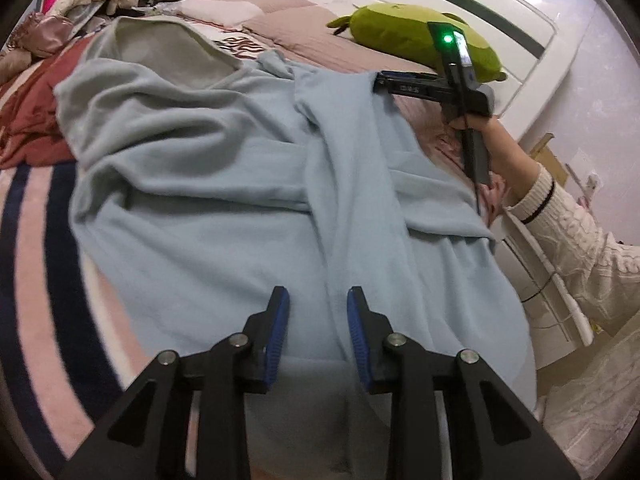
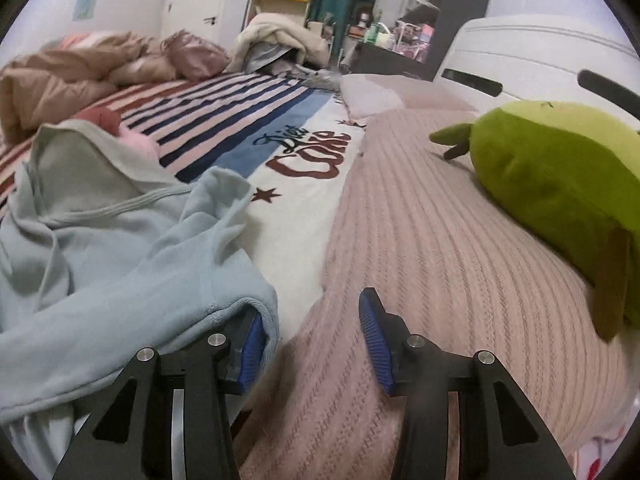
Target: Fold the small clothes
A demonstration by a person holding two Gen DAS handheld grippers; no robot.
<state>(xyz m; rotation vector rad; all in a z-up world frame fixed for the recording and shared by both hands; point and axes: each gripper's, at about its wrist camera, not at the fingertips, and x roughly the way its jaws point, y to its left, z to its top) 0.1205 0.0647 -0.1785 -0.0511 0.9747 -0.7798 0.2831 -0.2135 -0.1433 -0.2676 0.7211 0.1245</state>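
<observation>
We are hovering our left gripper (image 1: 318, 312), fingers spread and empty, over the hem of the pale blue fleece hoodie (image 1: 224, 184) lying lengthwise on the bed (image 2: 420, 220), while our right gripper (image 2: 312, 328), fingers spread, is sitting beside its sleeve cuff (image 2: 256, 308).

Bed (image 2: 420, 208) w/ striped blanket (image 2: 208, 120), blue hoodie (image 1: 208, 184), green plush (image 2: 560, 176).

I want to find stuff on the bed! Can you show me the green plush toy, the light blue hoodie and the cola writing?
green plush toy (image 2: 560, 184), right wrist view, on its body.
light blue hoodie (image 1: 208, 184), left wrist view, on its body.
cola writing (image 2: 312, 156), right wrist view, on the red letters.
</observation>
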